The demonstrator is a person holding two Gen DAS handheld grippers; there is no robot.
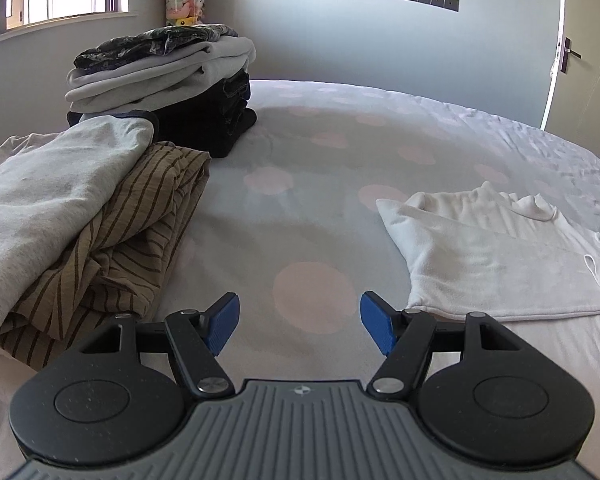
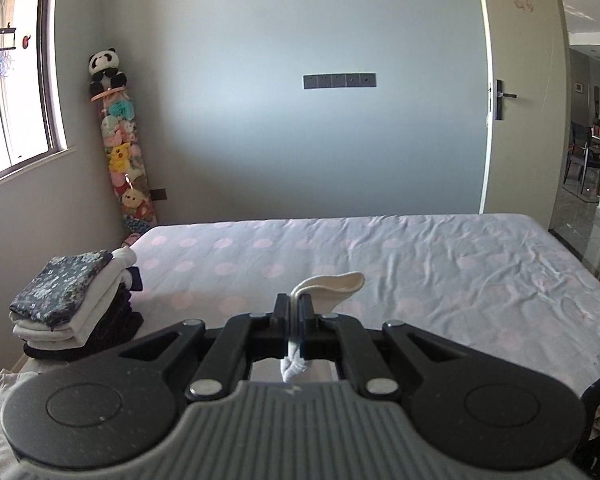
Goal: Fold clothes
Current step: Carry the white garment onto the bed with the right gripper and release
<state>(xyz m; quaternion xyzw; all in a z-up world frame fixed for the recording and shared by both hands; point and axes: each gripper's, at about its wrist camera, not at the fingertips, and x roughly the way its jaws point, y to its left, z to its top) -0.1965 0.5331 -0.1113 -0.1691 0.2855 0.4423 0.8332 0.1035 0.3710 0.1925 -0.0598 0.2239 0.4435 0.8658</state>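
1. Lying crumpled at the bed's [image 1: 320,200] left edge: a grey top [image 1: 52,200] over a striped tan garment [image 1: 140,232], both unfolded. Behind them, a folded stack [image 1: 160,92] near the far left corner.
2. Left gripper [image 1: 298,326] low over bare sheet, blue pads spread apart, holding nothing.
3. White garment [image 1: 480,256] half folded, flat near the right edge.
4. Right gripper [image 2: 298,314] raised, jaws pressed together, pinching a strip of white cloth [image 2: 332,286]; likely the same garment, though I cannot tell.
5. Handling: soft, light, limp knit; will sag and shift. Best taken at hem corners or along a fold edge.
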